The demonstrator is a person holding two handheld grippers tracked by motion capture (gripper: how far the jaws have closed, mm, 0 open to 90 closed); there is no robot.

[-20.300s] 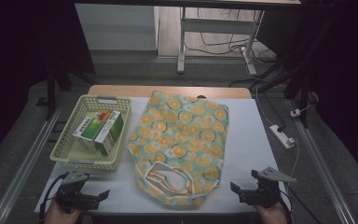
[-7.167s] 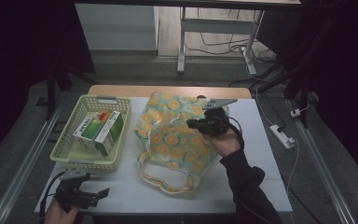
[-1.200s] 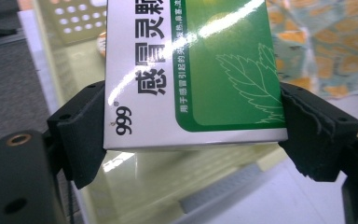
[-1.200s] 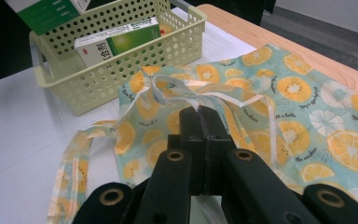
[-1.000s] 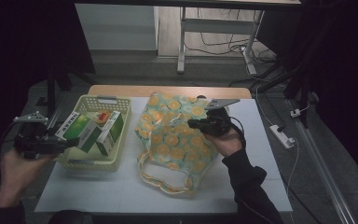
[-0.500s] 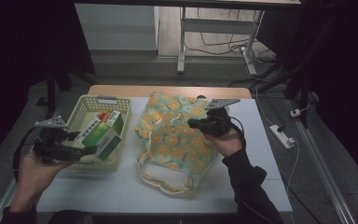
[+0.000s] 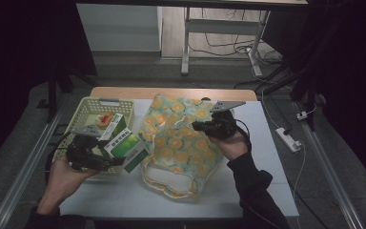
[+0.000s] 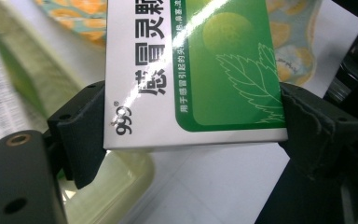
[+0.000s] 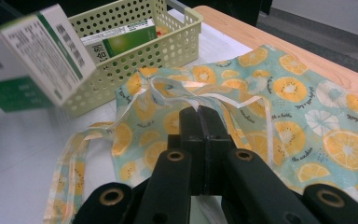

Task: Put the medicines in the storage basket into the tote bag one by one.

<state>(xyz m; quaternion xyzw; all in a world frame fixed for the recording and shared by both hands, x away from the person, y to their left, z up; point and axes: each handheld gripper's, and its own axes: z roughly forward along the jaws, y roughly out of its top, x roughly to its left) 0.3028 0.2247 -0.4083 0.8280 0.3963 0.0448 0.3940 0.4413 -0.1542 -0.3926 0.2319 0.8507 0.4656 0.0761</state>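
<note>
Left gripper (image 7: pixel 116 161), lower left of the high view, clamps the green-and-white box (image 7: pixel 126 148) by its edges just beside the basket (image 7: pixel 83 109); right gripper (image 7: pixel 196 126), jaws shut, pinches the orange-print bag (image 7: pixel 181 143) at centre; best to carry the box level toward the bag's mouth, keeping the fabric lifted.

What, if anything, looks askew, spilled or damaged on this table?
Nothing spilled or damaged. The orange-print fabric tote bag lies rumpled, pinched up by the shut right gripper. The green-and-white medicine box hangs tilted in the left gripper, beside the pale green plastic basket.
</note>
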